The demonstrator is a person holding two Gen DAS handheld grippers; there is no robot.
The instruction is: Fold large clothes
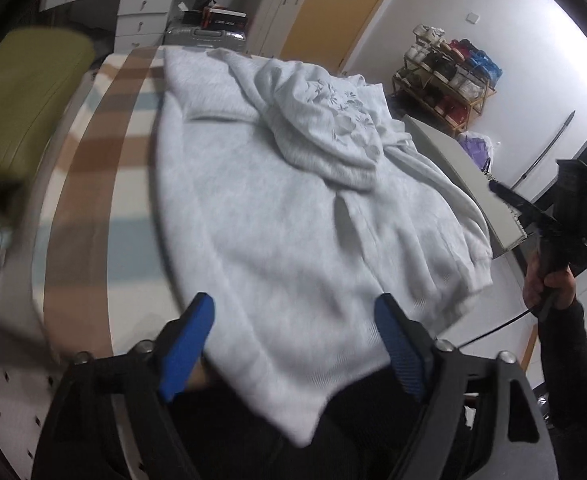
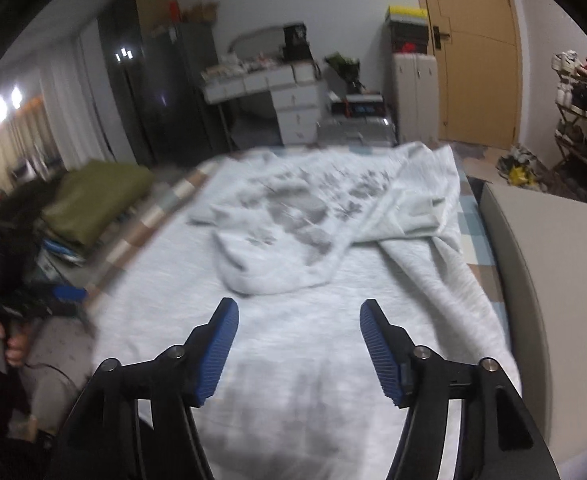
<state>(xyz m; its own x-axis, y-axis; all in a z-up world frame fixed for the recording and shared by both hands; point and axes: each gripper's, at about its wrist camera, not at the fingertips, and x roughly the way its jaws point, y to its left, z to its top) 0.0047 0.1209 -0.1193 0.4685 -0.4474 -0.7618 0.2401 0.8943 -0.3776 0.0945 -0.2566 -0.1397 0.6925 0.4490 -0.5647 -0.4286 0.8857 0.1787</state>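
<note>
Both grippers empty: left gripper [image 1: 293, 344] jaws wide apart over the garment's [image 1: 293, 216] near hem; right gripper [image 2: 298, 348] jaws likewise spread, nothing between. Garment lies spread on the bed [image 1: 89, 168], bunched sleeve at 12 o'clock. Hem overhangs the near edge. Striped bedding bare at 9 o'clock; olive pile [image 2: 93, 200] beyond. Grey box [image 2: 549, 248] crowds 3 o'clock.

Shoe rack [image 1: 447, 80] by the wall; wooden door [image 2: 477, 52]; olive cushion [image 2: 93, 196].
</note>
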